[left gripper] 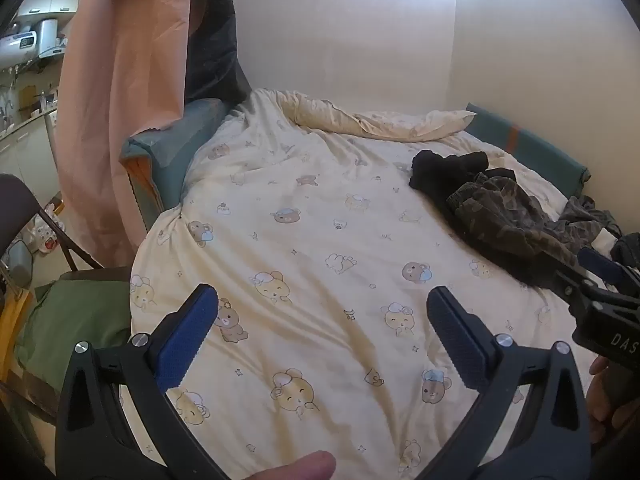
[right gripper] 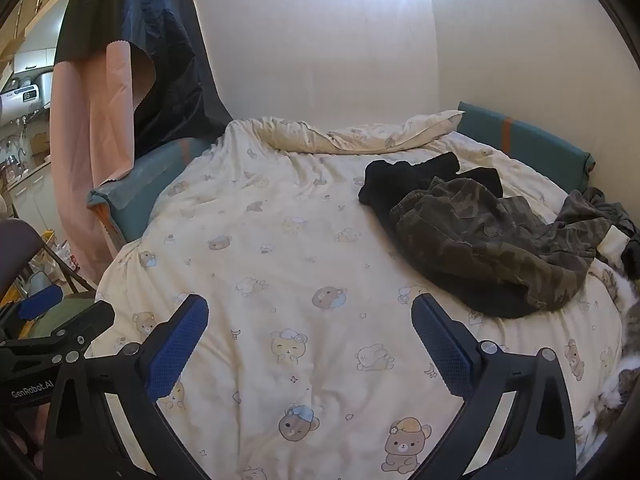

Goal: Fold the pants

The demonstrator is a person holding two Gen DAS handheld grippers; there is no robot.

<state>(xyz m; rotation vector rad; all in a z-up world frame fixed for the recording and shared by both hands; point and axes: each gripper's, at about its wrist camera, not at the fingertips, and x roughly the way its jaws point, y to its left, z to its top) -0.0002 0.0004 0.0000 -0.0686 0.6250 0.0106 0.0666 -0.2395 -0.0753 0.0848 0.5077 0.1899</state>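
Pants [right gripper: 488,248], crumpled camouflage cloth, lie heaped.

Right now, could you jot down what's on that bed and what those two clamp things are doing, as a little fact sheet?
Surface: bed with cream bear-print duvet
Task item: camouflage pants, crumpled, unfolded, on the bed's right side
Beside them: black garment, touching the pants on their far side
Left hand-held gripper: open, holding nothing, above bare duvet
Right hand-held gripper: open, holding nothing, short of the pants
Background: pink curtain at left
Folding: not yet begun
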